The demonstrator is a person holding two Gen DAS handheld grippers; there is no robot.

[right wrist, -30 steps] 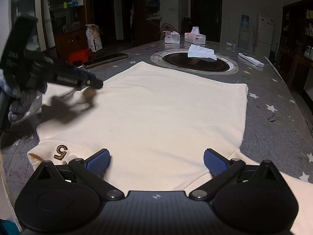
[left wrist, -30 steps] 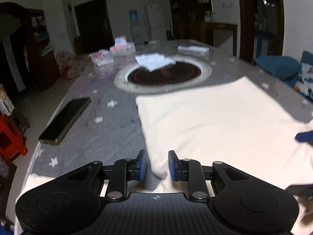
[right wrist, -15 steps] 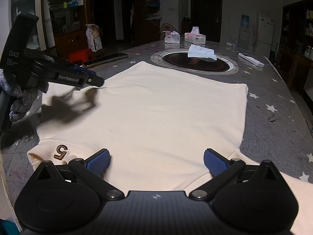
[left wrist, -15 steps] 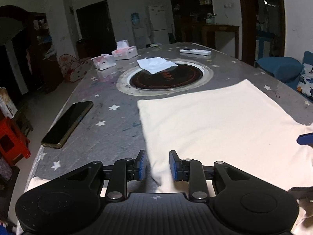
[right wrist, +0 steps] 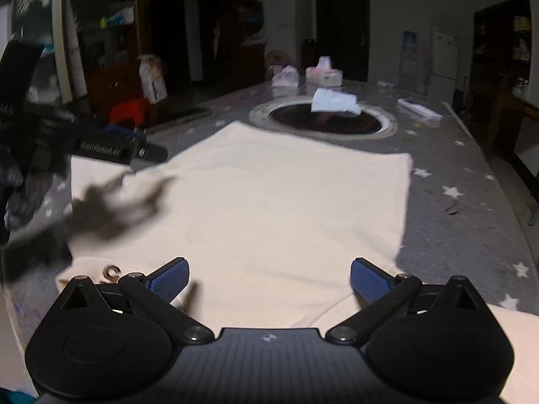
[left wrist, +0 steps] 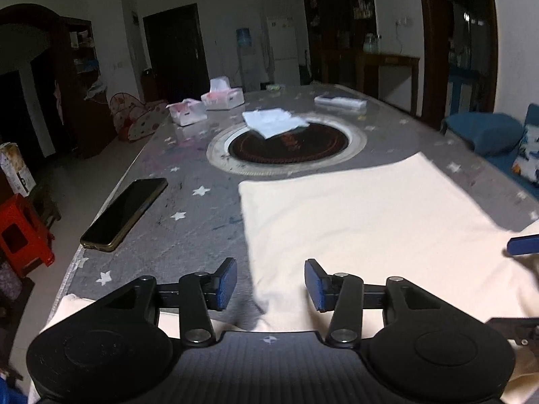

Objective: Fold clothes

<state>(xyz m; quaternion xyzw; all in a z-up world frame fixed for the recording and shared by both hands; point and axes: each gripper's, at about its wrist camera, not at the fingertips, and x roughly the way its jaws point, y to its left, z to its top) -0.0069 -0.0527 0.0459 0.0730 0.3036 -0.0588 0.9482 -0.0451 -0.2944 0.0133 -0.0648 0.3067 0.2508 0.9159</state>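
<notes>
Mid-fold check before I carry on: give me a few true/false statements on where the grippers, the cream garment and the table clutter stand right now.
1. The left gripper is clamped shut on the cream garment. False: its jaws stand apart over the garment's left edge, holding nothing.
2. The right gripper is open above the garment. True.
3. A dark phone lies on the table, left of the garment and clear of it. True.
4. The phone lies on the round dark inset. False: a white tissue lies partly on the inset.
5. The garment is folded into a small stack. False: it lies spread flat.
</notes>
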